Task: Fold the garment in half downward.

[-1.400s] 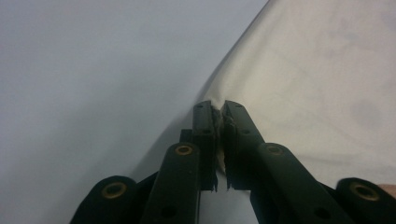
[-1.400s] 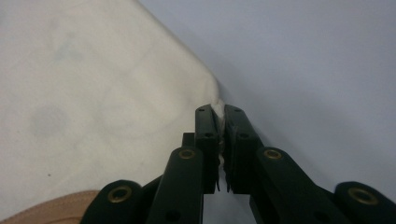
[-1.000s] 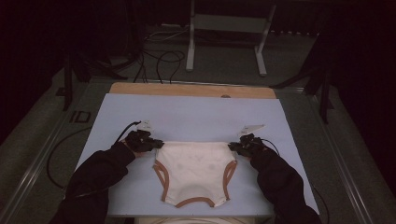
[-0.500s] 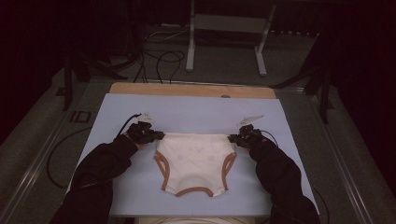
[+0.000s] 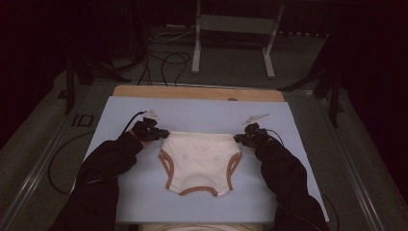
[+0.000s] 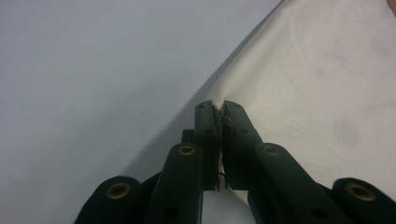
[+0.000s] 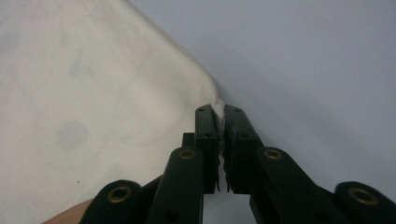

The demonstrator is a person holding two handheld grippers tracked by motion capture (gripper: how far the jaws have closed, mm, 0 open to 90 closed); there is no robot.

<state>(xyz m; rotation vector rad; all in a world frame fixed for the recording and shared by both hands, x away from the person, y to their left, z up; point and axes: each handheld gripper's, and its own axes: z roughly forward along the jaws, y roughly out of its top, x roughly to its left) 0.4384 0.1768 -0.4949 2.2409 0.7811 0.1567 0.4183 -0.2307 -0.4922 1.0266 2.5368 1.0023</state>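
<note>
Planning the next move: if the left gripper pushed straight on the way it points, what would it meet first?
The left gripper is already clamped on the cream underpants; that cloth lies directly ahead.

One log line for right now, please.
left gripper: shut on underpants | right gripper: shut on underpants | underpants: spread flat on mat

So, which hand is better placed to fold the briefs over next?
Neither clearly. The left tool pinches the left waist corner of the briefs, the right tool the right corner, evenly apart on the mat. I would probably move both together.
</note>
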